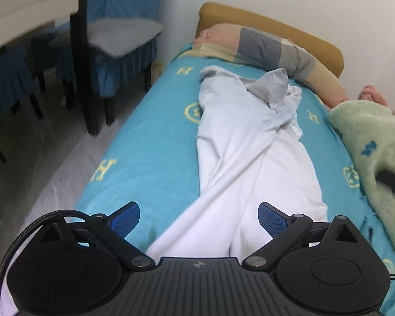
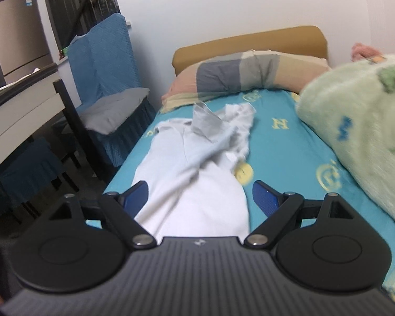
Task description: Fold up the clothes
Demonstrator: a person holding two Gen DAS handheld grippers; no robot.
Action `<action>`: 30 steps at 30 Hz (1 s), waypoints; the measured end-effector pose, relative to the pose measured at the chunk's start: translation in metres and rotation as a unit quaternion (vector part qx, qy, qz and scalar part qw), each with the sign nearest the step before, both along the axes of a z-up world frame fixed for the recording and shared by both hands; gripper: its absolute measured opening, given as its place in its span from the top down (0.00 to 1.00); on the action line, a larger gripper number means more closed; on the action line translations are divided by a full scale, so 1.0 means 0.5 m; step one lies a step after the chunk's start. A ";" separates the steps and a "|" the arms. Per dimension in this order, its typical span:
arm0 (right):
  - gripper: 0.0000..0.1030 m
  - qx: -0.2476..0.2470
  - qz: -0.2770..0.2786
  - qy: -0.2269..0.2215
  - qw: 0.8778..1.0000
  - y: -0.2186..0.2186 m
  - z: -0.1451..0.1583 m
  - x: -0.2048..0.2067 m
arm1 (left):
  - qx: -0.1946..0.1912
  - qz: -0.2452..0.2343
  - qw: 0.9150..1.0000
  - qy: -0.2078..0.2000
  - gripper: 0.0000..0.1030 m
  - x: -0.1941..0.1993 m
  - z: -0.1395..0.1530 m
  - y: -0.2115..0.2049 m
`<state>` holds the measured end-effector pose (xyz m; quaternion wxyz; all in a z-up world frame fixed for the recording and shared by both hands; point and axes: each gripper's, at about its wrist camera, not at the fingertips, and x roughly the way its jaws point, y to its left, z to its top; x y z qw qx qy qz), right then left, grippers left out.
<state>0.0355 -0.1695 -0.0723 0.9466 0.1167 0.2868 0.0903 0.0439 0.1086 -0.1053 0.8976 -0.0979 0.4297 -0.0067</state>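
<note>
Now we see our left tool [image 1: 198, 220] and right tool [image 2: 200, 197] both with fingers wide apart, holding nothing, above the white garment [image 1: 239, 158]. It lies lengthwise on the turquoise bed [image 1: 150, 137], its crumpled end near the pillow [image 1: 263, 47].

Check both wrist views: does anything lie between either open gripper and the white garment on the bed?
Nothing visible does. The white garment lies bare on the teal sheet, straight ahead of the left gripper and the right gripper. The green blanket sits off to one side.

Yellow "H" letters on bedsheet [image 1: 158, 137]
</note>
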 end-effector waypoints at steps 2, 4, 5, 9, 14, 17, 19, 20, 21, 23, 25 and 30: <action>0.15 0.011 -0.006 0.006 1.000 -0.020 -0.004 -0.039 | -0.030 -0.009 0.999 0.020 0.05 -0.004 0.014 0.031; 0.15 0.024 -0.009 0.014 1.000 -0.037 -0.013 -0.068 | -0.062 -0.024 0.997 0.049 0.05 -0.002 0.022 0.068; 0.15 0.028 -0.008 0.018 0.999 -0.045 -0.019 -0.079 | -0.074 -0.030 0.995 0.064 0.05 0.001 0.022 0.088; 0.15 0.041 -0.017 0.041 0.998 -0.063 -0.044 -0.098 | -0.104 -0.060 0.986 0.117 0.08 0.018 0.005 0.173; 0.15 0.055 -0.015 0.063 0.996 -0.068 -0.063 -0.087 | -0.125 -0.106 0.976 0.140 0.18 0.018 -0.038 0.256; 0.15 0.058 -0.020 0.073 0.995 -0.070 -0.073 -0.079 | -0.131 -0.155 0.967 0.151 0.24 0.010 -0.069 0.276; 0.15 0.061 -0.023 0.081 0.995 -0.073 -0.080 -0.072 | -0.127 -0.199 0.959 0.157 0.27 0.000 -0.087 0.272; 0.15 0.062 -0.024 0.085 0.994 -0.073 -0.084 -0.068 | -0.126 -0.218 0.954 0.162 0.28 -0.005 -0.097 0.269; 0.15 0.064 -0.026 0.089 0.994 -0.074 -0.088 -0.064 | -0.127 -0.234 0.950 0.167 0.28 -0.009 -0.108 0.266; 0.15 0.067 -0.028 0.095 0.993 -0.075 -0.094 -0.057 | -0.125 -0.257 0.942 0.178 0.37 -0.015 -0.130 0.257; 0.15 0.068 -0.030 0.101 0.992 -0.073 -0.100 -0.050 | -0.108 -0.276 0.938 0.182 0.52 -0.022 -0.144 0.243; 0.15 0.070 -0.031 0.107 0.991 -0.071 -0.106 -0.039 | -0.038 -0.314 0.934 0.168 0.97 -0.039 -0.126 0.212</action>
